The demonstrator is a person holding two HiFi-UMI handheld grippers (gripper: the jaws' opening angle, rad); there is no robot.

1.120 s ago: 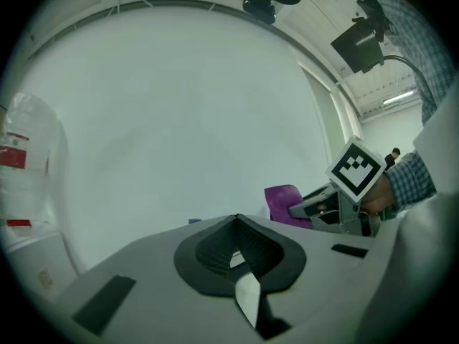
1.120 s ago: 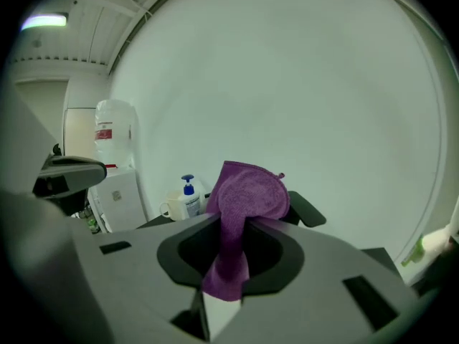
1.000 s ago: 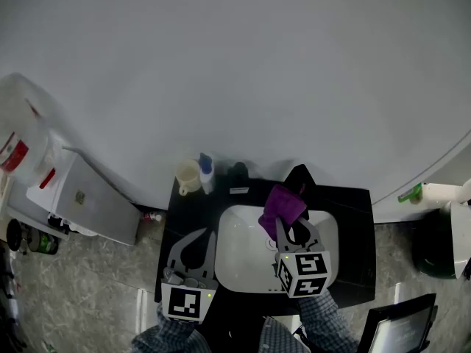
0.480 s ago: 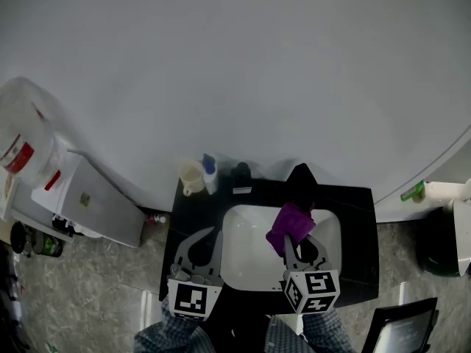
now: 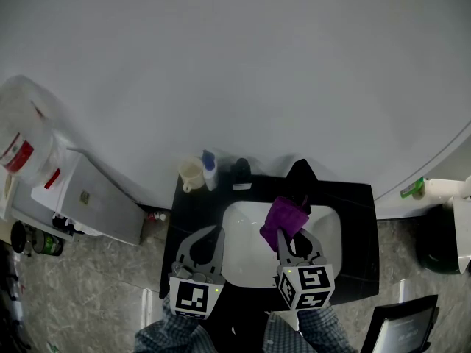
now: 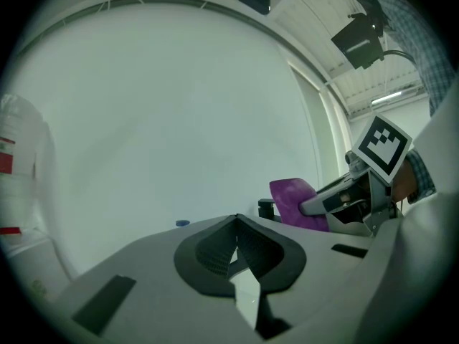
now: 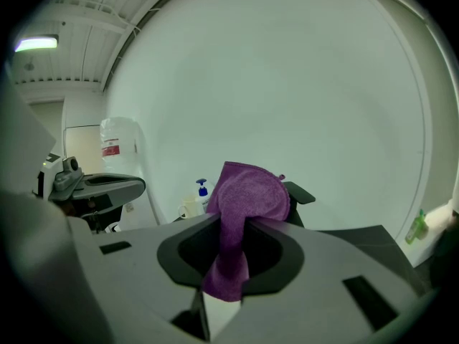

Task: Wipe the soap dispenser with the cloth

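The soap dispenser, a small white bottle with a blue pump, stands at the back left of the black counter, beside a cream cup. My right gripper hovers over the white sink, shut on a purple cloth that bunches above its jaws. In the right gripper view, the cloth hangs between the jaws of the right gripper, and the dispenser is far off to its left. My left gripper is shut and holds nothing, at the sink's left rim, short of the dispenser.
A black faucet and a black angular fitting stand behind the sink. A water jug and a white cabinet are to the left. A green bottle and a dark bin are to the right.
The right gripper with the cloth drew back toward me over the sink, then edged forward and left again. The left gripper stayed shut and hardly moved.
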